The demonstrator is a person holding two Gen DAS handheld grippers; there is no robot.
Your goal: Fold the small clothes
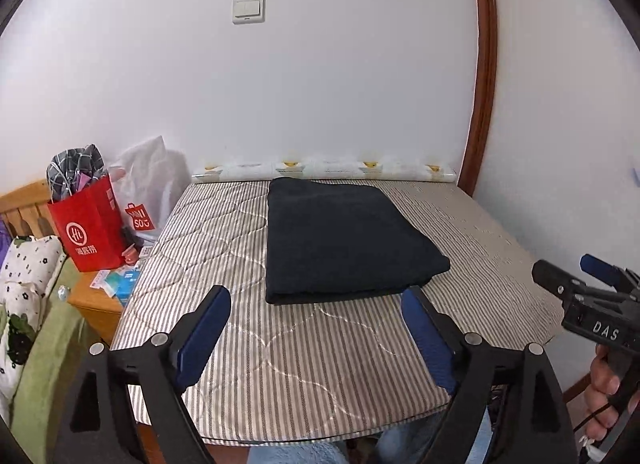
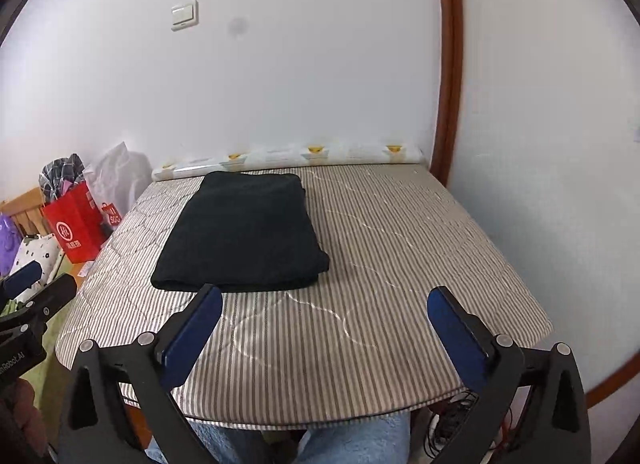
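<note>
Cloth lies folded flat on the table, nearer the far edge and left of middle. Left gripper and right gripper hang wide open, empty, above the near edge. Best withdraw straight back; the near half and right side are bare.

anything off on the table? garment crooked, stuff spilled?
Nothing stands out. The folded black garment lies flat and compact on the striped table cover, edges roughly square. Both grippers, left gripper and right gripper, are open and clear of it.
</note>
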